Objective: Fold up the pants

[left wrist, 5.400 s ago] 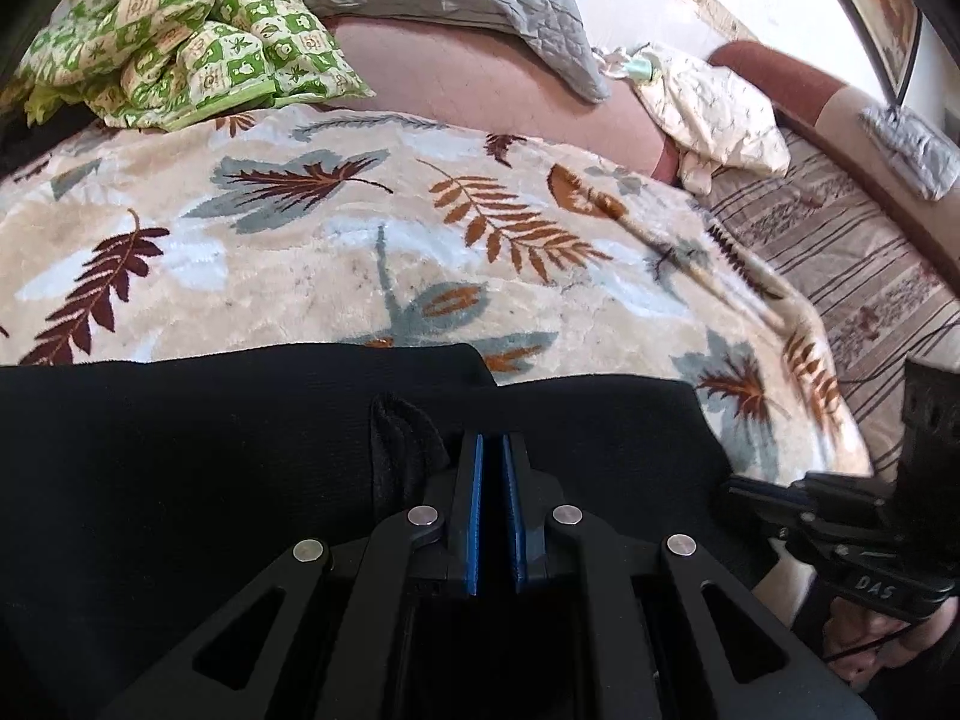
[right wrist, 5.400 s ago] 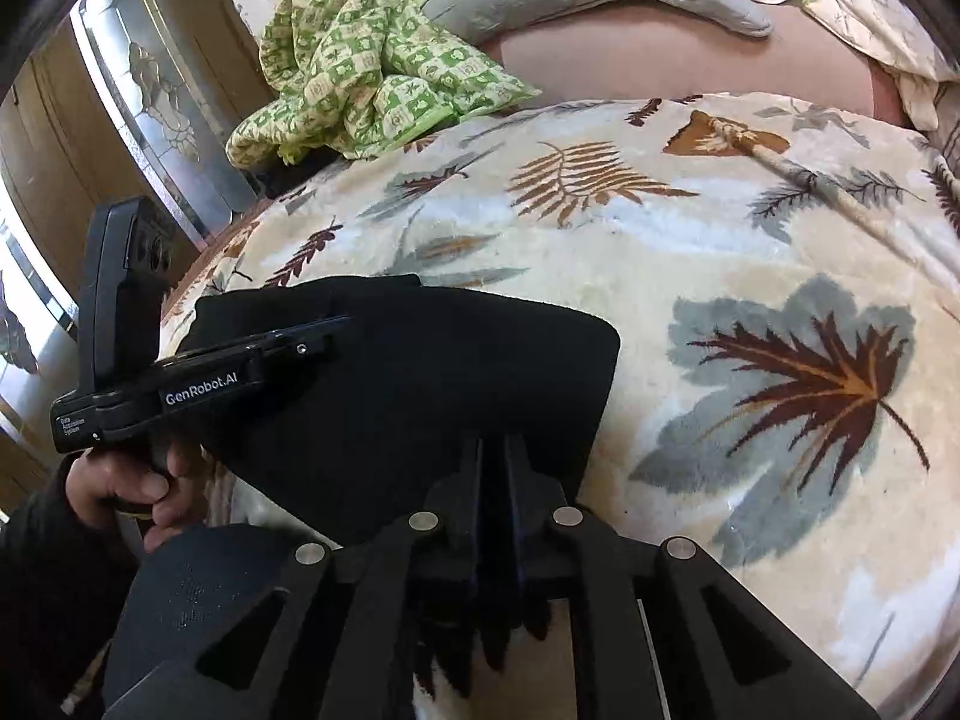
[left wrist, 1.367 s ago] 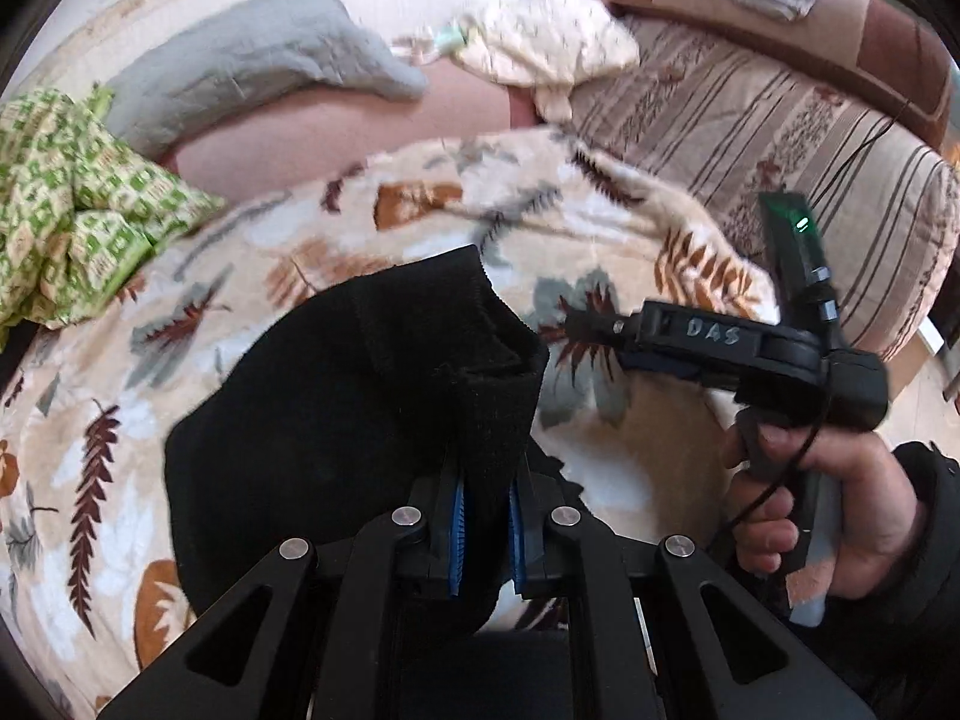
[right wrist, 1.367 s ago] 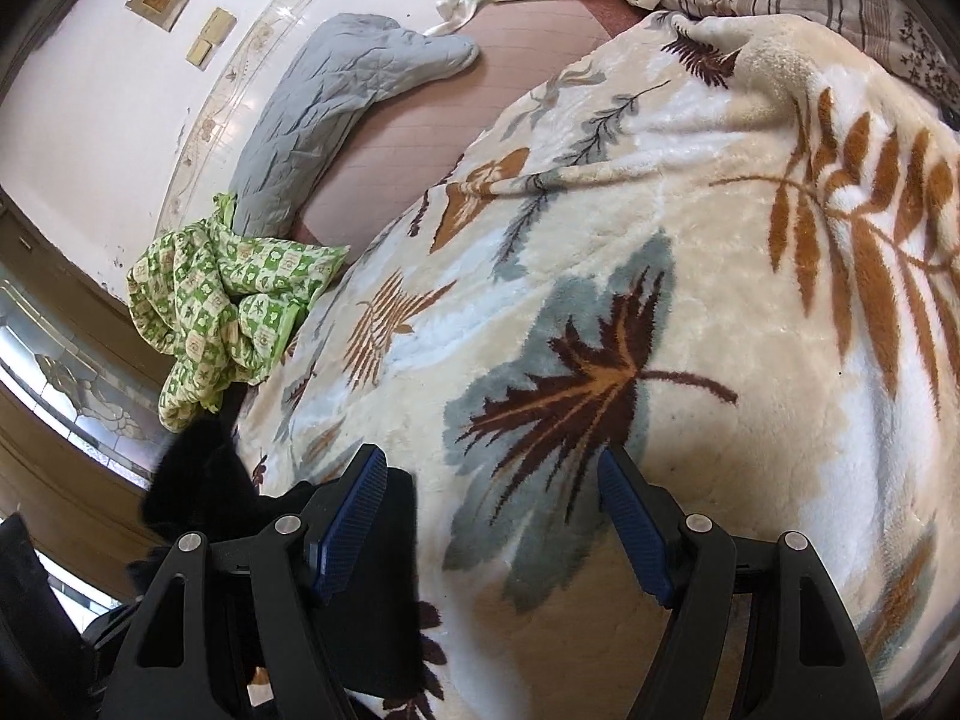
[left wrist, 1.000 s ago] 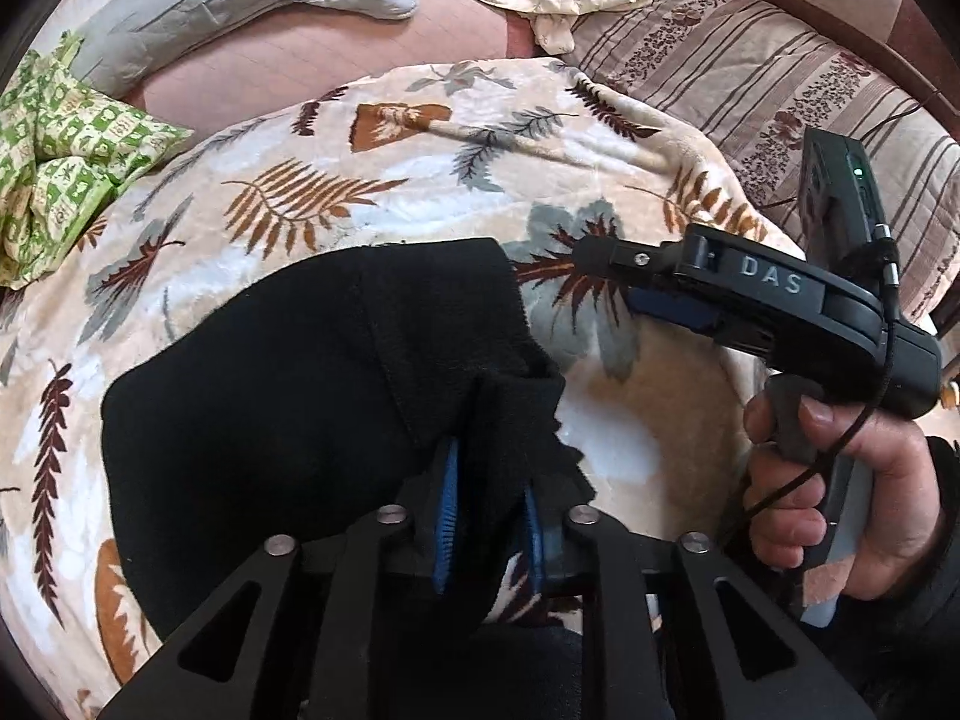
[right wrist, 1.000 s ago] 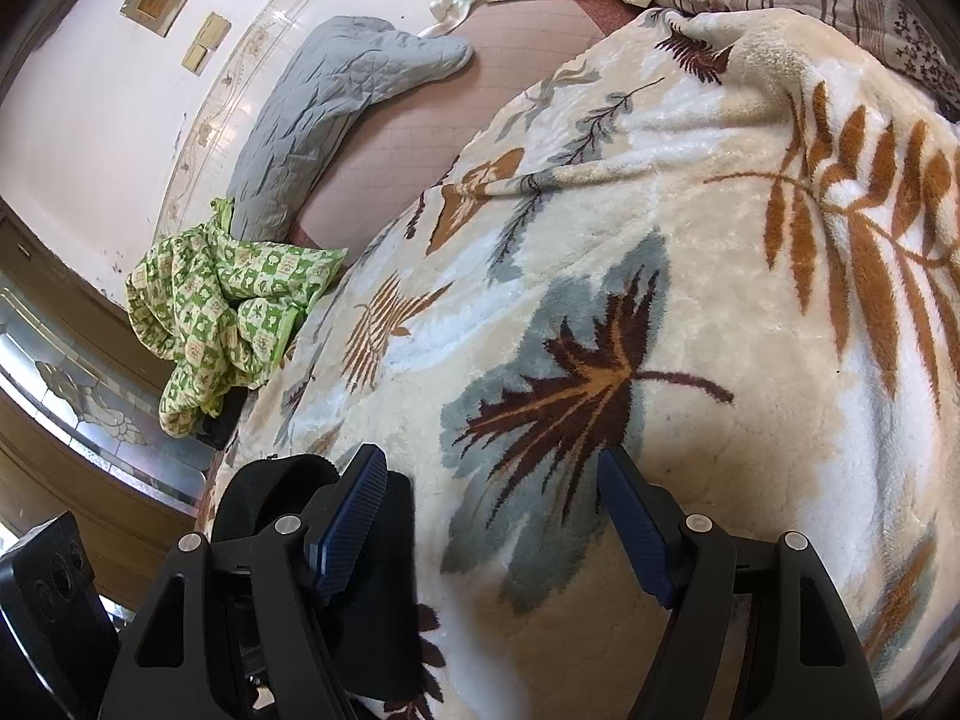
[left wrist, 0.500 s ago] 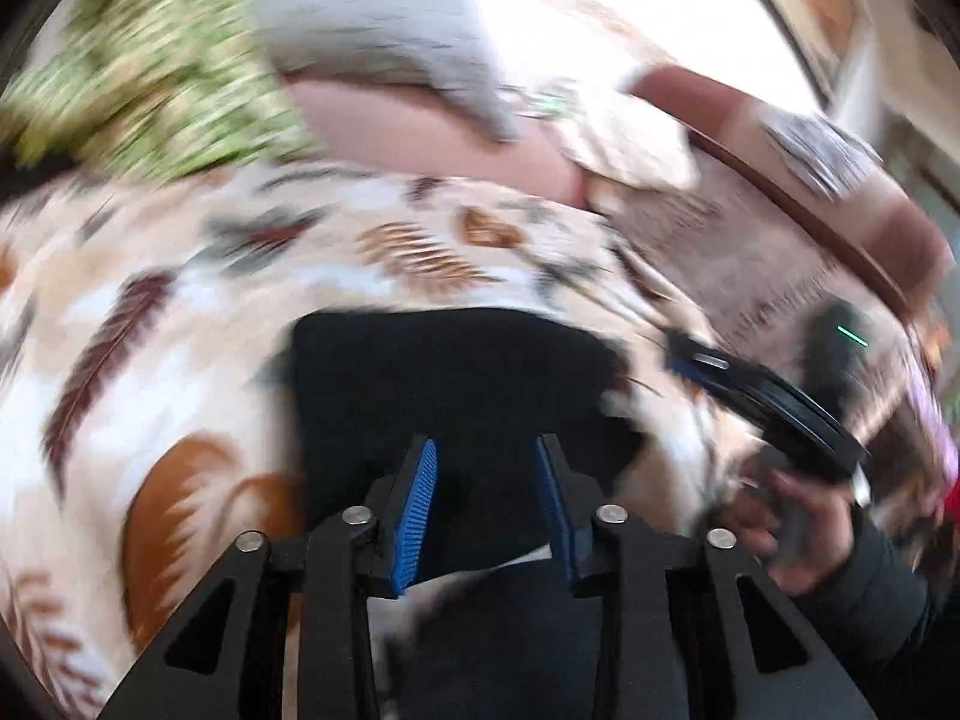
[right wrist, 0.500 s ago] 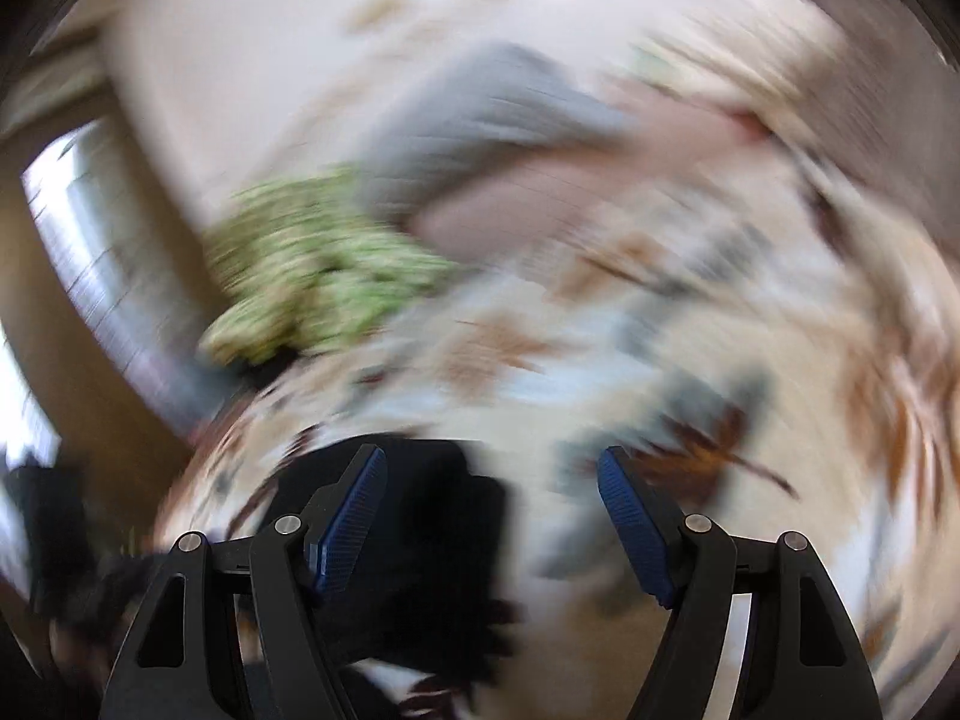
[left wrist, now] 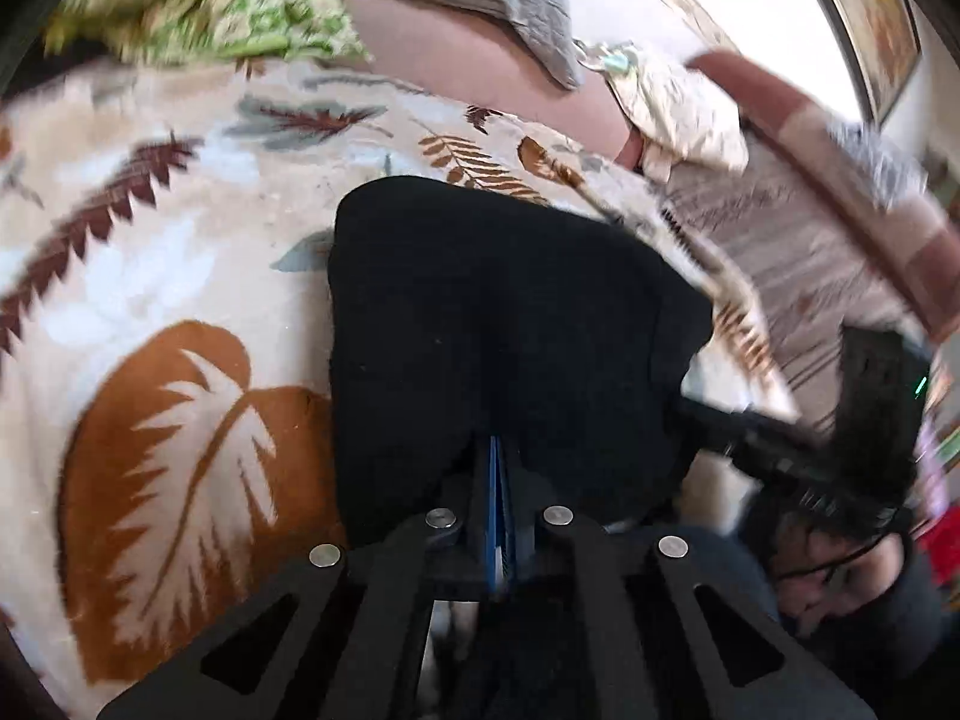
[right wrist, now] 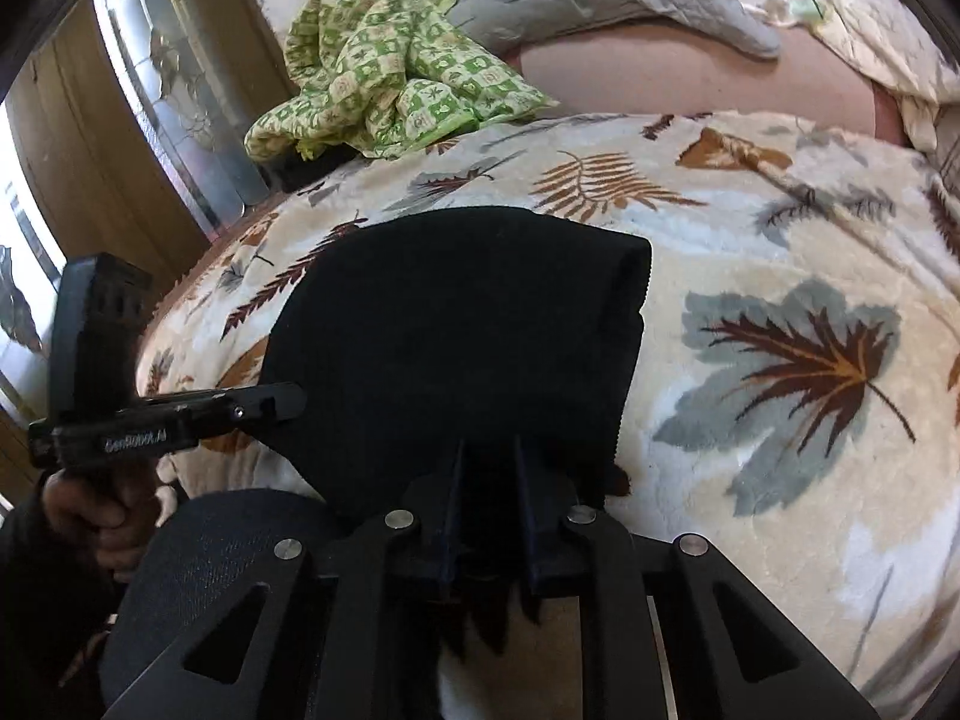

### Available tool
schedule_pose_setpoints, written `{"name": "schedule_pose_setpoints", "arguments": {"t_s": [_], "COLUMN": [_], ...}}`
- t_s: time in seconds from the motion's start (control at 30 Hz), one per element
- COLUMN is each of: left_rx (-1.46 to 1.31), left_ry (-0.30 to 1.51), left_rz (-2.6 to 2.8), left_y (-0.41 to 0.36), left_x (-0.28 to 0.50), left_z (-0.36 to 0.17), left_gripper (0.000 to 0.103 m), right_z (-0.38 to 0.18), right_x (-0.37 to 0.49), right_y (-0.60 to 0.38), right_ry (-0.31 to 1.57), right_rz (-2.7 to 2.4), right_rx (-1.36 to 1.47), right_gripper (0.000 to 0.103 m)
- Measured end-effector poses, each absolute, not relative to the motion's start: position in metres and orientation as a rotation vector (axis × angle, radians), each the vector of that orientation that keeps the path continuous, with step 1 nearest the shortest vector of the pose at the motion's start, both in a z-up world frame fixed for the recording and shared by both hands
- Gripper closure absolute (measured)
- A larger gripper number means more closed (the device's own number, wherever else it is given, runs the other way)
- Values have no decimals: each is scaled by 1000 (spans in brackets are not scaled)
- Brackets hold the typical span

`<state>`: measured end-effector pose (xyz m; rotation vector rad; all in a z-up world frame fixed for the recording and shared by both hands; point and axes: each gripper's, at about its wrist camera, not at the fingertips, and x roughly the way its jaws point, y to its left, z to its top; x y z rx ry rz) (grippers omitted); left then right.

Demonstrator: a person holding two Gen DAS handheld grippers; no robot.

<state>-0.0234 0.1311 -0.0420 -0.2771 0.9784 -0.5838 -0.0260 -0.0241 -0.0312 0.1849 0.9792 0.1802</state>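
Folded into a thick, matte black, roughly square bundle, pants [right wrist: 462,336] on a plush leaf-print blanket [right wrist: 780,276], near edge overhanging. At the left near corner, left gripper [left wrist: 499,474] pinched flat on the fabric hem. Wide bare blanket to the right and beyond. On the right near hem, right gripper [right wrist: 489,468] narrowed, cloth between the fingers.
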Motion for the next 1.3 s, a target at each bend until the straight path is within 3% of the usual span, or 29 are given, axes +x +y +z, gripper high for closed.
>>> {"name": "schedule_pose_setpoints", "arguments": {"t_s": [0.13, 0.33, 0.4, 0.53, 0.77, 0.93, 1.0, 1.03, 1.17, 1.3], "left_rx": [-262, -309, -312, -261, -247, -270, -300, -328, -498, -658], "left_ry": [966, 811, 851, 1007, 939, 840, 823, 824, 897, 957], "left_rz": [-632, -625, -568, -439, -418, -485, -474, -467, -459, -534], "left_y": [131, 139, 130, 105, 99, 133, 151, 160, 189, 198], "left_x": [-25, 6, 33, 65, 54, -5, -19, -22, -18, -4], "left_z": [-25, 19, 11, -37, -29, 6, 8, 5, -21, -49], "left_gripper": [99, 92, 92, 96, 97, 83, 76, 74, 73, 50], "right_z": [-22, 17, 14, -43, -35, 4, 1, -6, -40, -72], "right_x": [-31, -19, 1, 39, 30, -15, -26, -28, -25, -19], "right_y": [-31, -36, -39, -49, -60, -55, -57, -63, -102, -111], "right_ry": [937, 713, 730, 968, 907, 772, 791, 814, 854, 940], "right_rz": [196, 226, 207, 122, 138, 205, 202, 194, 172, 194], "right_rx": [232, 188, 170, 181, 241, 251, 292, 355, 728, 896], "right_gripper": [86, 86, 86, 87, 85, 80, 73, 65, 59, 56]}}
